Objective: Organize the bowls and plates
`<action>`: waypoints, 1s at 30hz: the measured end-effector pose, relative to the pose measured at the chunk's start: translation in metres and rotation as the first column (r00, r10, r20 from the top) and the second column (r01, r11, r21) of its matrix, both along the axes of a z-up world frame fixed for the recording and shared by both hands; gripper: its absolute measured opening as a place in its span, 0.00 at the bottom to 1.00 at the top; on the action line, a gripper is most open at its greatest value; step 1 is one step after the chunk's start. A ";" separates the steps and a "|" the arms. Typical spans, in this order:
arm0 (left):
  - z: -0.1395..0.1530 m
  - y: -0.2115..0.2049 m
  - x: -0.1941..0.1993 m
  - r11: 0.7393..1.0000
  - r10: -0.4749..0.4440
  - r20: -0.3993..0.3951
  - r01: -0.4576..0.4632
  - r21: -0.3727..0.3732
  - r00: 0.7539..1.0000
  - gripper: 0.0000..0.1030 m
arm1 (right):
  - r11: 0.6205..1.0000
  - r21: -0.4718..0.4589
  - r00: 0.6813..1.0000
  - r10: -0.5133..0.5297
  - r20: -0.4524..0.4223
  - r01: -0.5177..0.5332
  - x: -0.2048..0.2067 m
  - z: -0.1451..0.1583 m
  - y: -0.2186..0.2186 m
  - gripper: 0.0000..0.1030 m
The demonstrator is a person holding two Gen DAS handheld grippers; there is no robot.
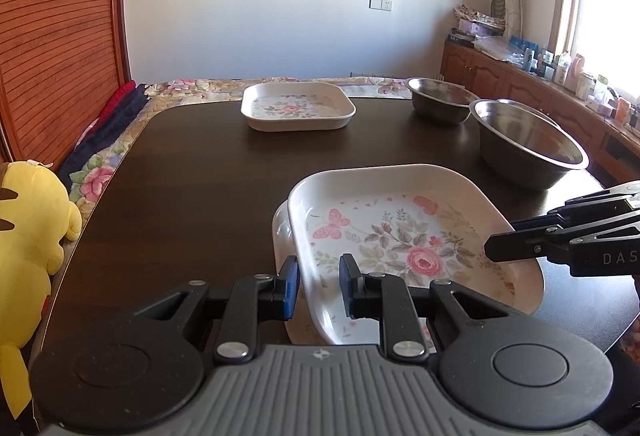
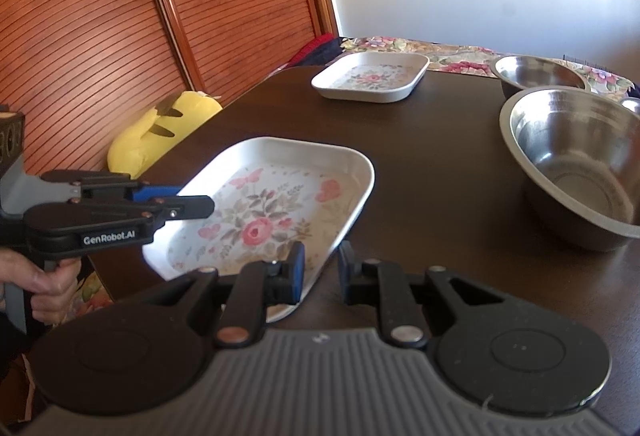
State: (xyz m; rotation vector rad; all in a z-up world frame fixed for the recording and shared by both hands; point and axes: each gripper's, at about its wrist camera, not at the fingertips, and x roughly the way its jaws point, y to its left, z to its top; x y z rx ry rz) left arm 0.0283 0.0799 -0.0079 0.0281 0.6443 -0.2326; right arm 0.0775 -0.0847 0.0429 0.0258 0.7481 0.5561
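Note:
A square white plate with pink roses [image 1: 400, 236] [image 2: 272, 208] hangs tilted over the near part of the dark table [image 1: 192, 196]. My left gripper [image 1: 320, 268] [image 2: 200, 202] is shut on its left rim. Gripping the opposite rim, my right gripper [image 2: 322, 260] [image 1: 492, 246] is shut too. The edge of a second white plate [image 1: 280, 232] shows just beneath it; I cannot tell whether they touch. A third floral plate [image 1: 298, 106] [image 2: 370, 78] lies at the far side. A large steel bowl [image 1: 528, 144] [image 2: 576, 164] and a smaller one [image 1: 440, 100] [image 2: 536, 74] stand at the right.
A yellow plush toy [image 1: 28, 236] [image 2: 160, 132] leans at the table's left edge. Beyond the table is a bed with a floral cover [image 1: 192, 88], and slatted wooden doors [image 2: 120, 16] stand on the left. A cluttered wooden cabinet [image 1: 520, 76] runs under the window.

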 end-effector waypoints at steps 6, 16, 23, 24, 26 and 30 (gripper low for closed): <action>-0.001 0.001 0.001 1.000 0.002 -0.002 -0.002 -0.002 1.000 0.21 | 1.000 0.003 1.000 0.001 0.002 -0.001 0.000 -0.001 0.002 0.19; 0.001 0.001 -0.001 1.000 0.006 0.014 -0.006 -0.009 1.000 0.21 | 0.999 -0.048 0.998 0.027 0.064 -0.024 -0.007 0.000 0.006 0.23; 0.011 0.002 -0.005 1.000 0.001 0.044 -0.001 -0.019 0.999 0.21 | 0.999 -0.045 0.995 0.035 0.092 -0.031 -0.011 0.011 0.003 0.23; 0.013 0.001 -0.006 1.000 0.000 0.047 0.001 -0.020 0.999 0.21 | 0.999 -0.044 0.995 0.036 0.095 -0.032 -0.011 0.013 0.003 0.23; 0.015 0.001 -0.006 1.000 -0.004 0.055 0.005 -0.019 0.998 0.22 | 0.998 -0.046 0.994 0.038 0.107 -0.034 -0.013 0.016 0.003 0.23; 0.018 0.000 -0.001 1.000 -0.005 0.061 0.005 -0.009 0.998 0.25 | 0.998 -0.047 0.990 0.035 0.138 -0.029 -0.012 0.025 0.002 0.23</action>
